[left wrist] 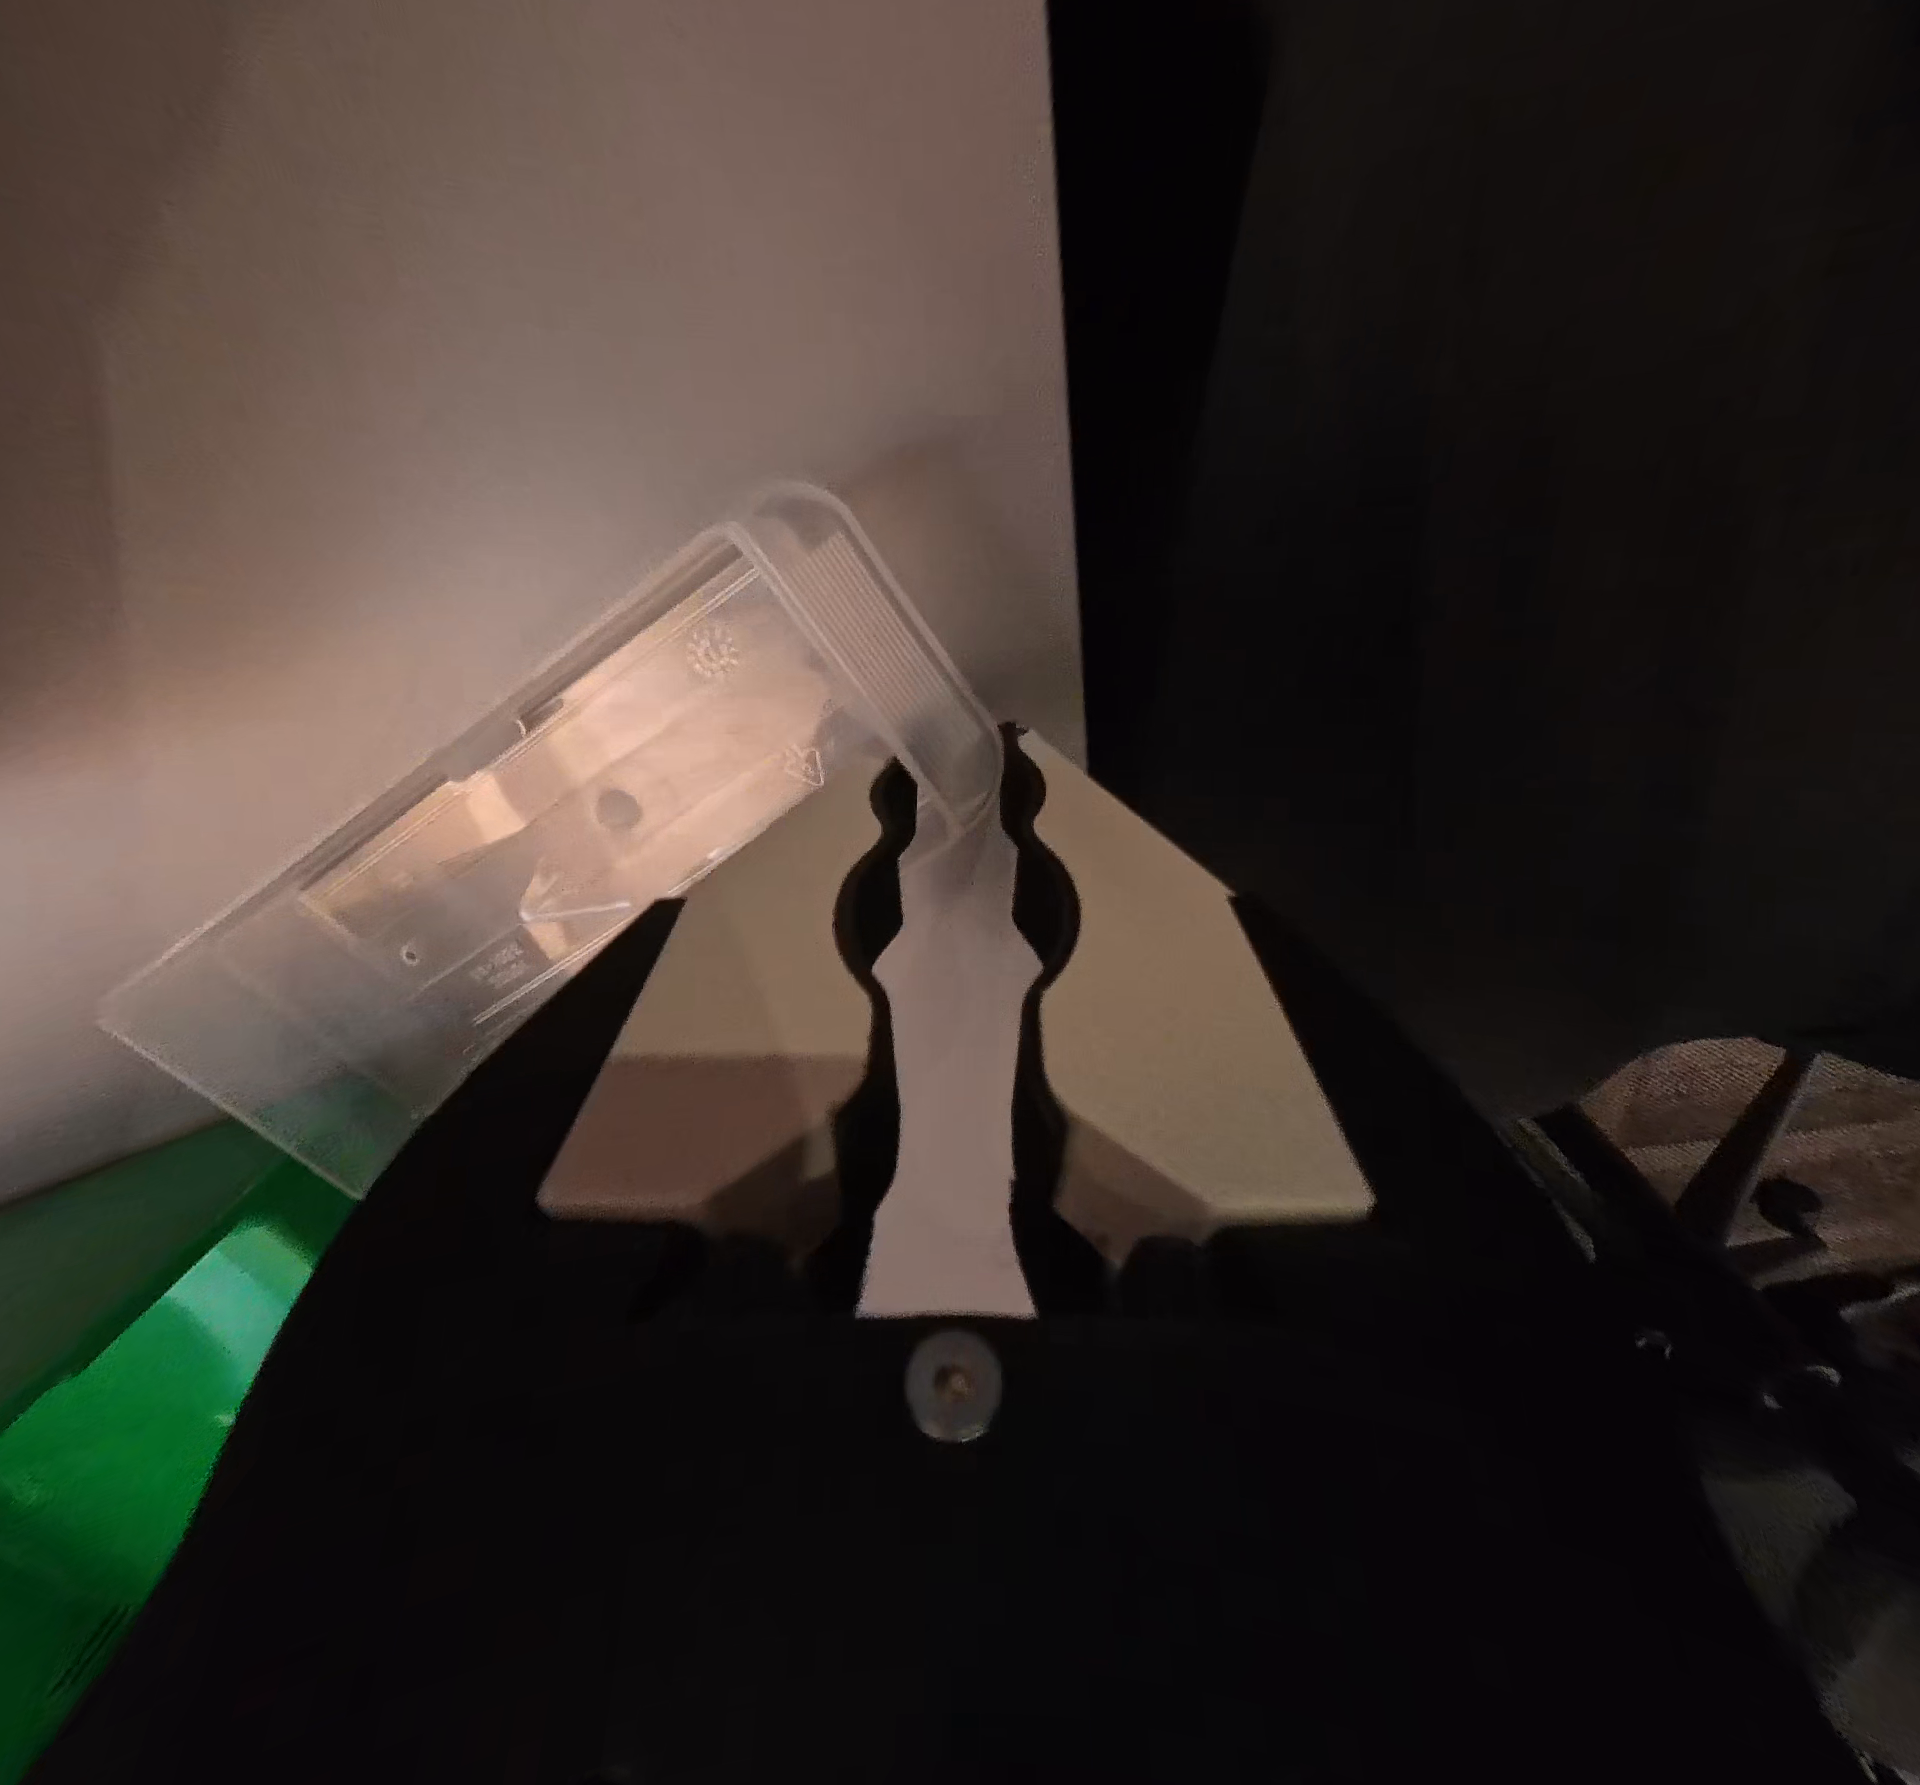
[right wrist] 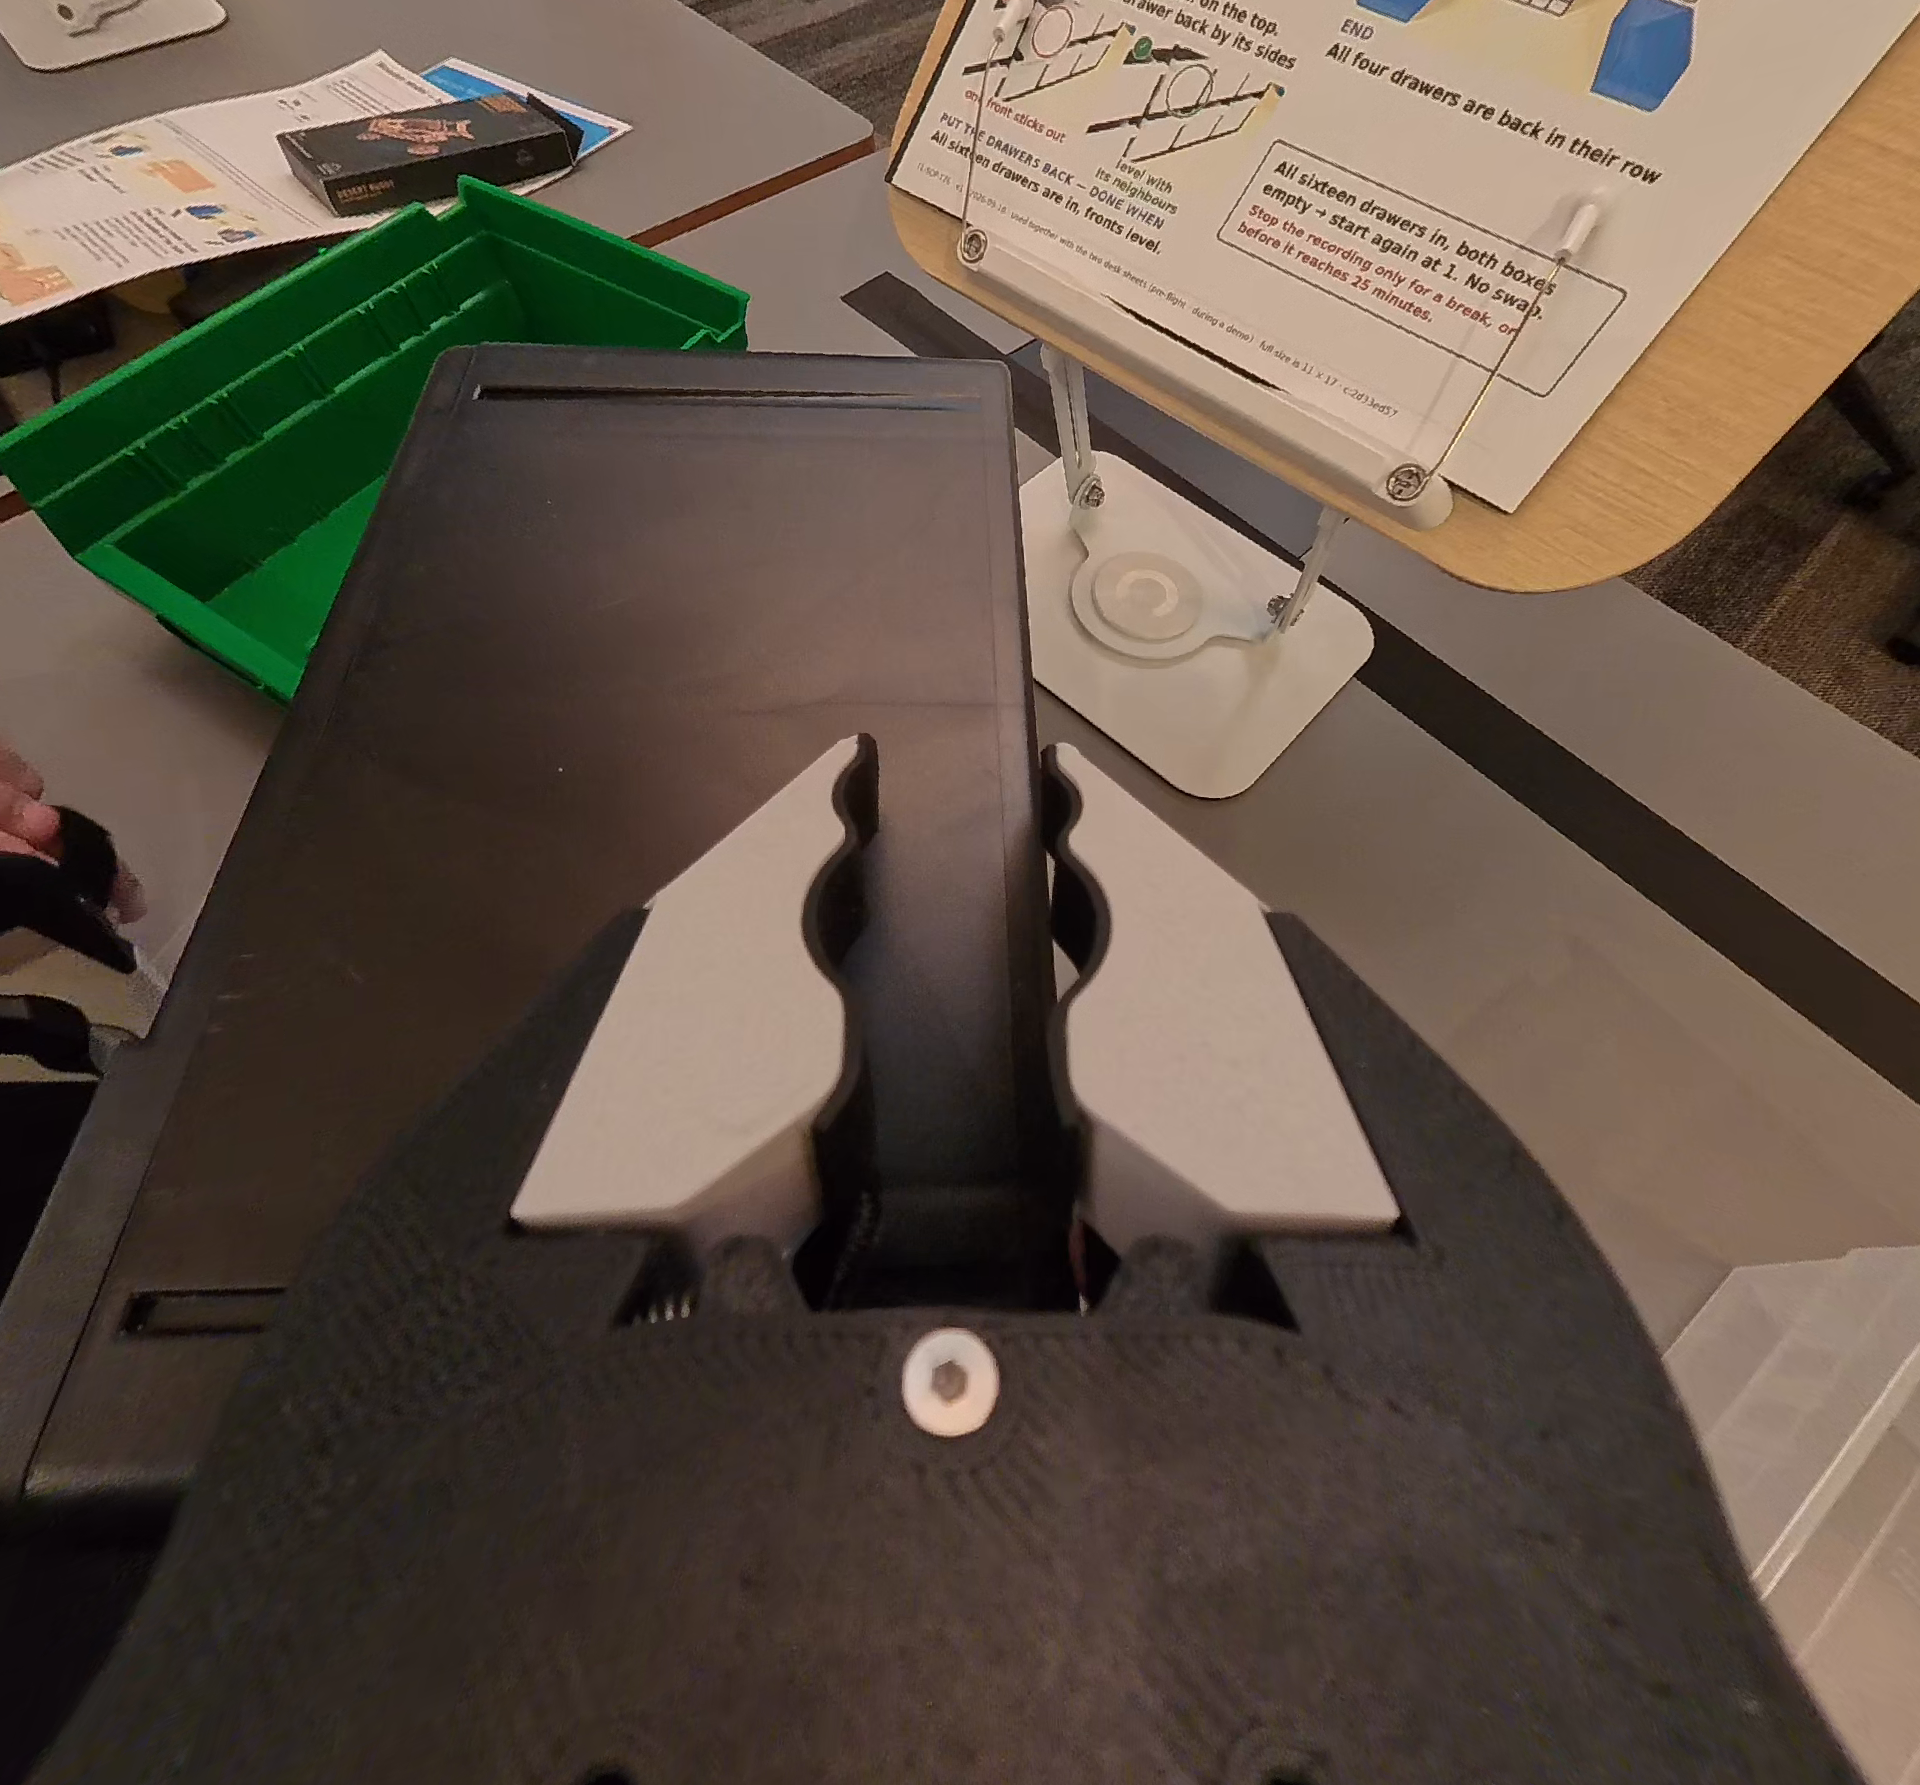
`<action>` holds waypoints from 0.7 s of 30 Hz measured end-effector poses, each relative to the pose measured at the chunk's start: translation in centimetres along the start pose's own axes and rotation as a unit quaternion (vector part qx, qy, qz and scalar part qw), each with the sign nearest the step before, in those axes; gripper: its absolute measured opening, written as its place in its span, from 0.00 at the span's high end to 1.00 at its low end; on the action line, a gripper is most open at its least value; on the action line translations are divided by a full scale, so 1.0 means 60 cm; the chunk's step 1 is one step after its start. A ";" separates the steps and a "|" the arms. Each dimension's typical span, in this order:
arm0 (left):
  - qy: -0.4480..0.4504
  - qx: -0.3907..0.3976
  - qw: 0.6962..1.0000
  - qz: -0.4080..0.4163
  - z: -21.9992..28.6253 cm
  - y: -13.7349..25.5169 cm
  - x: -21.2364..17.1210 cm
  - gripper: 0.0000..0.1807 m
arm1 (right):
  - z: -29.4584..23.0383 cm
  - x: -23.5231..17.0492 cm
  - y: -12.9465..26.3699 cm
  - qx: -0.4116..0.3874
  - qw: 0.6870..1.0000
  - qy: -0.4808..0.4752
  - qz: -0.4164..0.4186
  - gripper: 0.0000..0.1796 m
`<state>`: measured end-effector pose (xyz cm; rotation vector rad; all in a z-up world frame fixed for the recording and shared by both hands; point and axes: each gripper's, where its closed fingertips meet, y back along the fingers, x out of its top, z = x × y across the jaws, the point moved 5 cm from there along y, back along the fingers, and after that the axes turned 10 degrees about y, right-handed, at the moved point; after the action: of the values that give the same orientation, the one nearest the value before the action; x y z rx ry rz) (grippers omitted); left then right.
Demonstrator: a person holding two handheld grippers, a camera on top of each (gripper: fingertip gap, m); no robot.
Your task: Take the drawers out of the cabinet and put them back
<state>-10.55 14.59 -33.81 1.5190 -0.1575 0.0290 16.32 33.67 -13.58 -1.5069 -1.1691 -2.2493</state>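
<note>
My left gripper (left wrist: pixel 961 779) is shut on the front lip of a clear plastic drawer (left wrist: pixel 540 852). The drawer hangs tilted, its far end down to the left, in front of a pale surface. In the right wrist view the black cabinet (right wrist: pixel 644 696) is seen from above, with its flat top facing me. My right gripper (right wrist: pixel 956 759) sits low over the right part of that top. Its fingers stand a narrow gap apart with nothing between them. The cabinet's drawer slots are hidden in both views.
A green bin (right wrist: pixel 312 447) stands behind the cabinet on the left and also shows in the left wrist view (left wrist: pixel 125 1320). A stand with an instruction sheet (right wrist: pixel 1351 177) has its white base (right wrist: pixel 1247 675) to the right. A small black box (right wrist: pixel 426 146) lies on papers. A gloved hand (right wrist: pixel 52 873) is at the left edge.
</note>
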 end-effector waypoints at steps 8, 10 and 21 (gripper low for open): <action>0.047 0.015 0.999 0.002 -0.005 0.006 -0.014 0.82 | 0.000 0.000 0.000 0.000 1.000 0.000 0.000 0.84; 0.077 0.023 0.997 0.021 -0.006 0.010 -0.014 0.78 | 0.000 0.000 0.000 0.001 1.000 0.000 0.000 0.84; 0.252 0.101 0.956 0.108 -0.006 0.034 -0.031 0.57 | 0.000 0.000 0.000 0.000 1.000 0.001 0.001 0.84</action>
<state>-12.60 15.21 -32.01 1.6433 0.0940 0.6187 16.34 33.66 -13.58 -1.5054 -1.1663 -2.2501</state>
